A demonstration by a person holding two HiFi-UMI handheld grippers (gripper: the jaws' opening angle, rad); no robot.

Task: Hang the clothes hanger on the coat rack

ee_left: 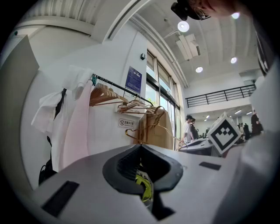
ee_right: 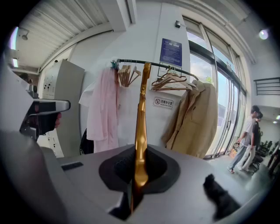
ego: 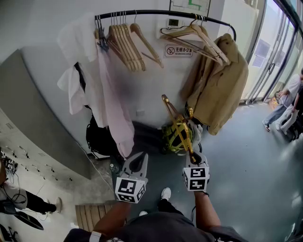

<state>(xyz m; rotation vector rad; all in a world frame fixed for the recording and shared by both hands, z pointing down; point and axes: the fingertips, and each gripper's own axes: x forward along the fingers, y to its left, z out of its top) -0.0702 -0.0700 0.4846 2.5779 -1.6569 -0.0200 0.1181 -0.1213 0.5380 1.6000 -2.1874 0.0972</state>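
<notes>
Gold clothes hanger (ego: 176, 122) clamped in the right gripper (ego: 192, 158), below the coat rack (ego: 156, 12).
The hanger rises from the clenched jaws, well under the black rail, between the pink garment (ego: 115, 111) and the tan coat (ego: 221, 78). The left gripper (ego: 136, 163) is pinched together on nothing, near the right one.

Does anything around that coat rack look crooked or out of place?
Yes. The tan jacket looks lopsided where it hangs at the right end of the black rail. One gold metal hanger isn't on the rail: the right tool is shut on it, below the rack.
</notes>
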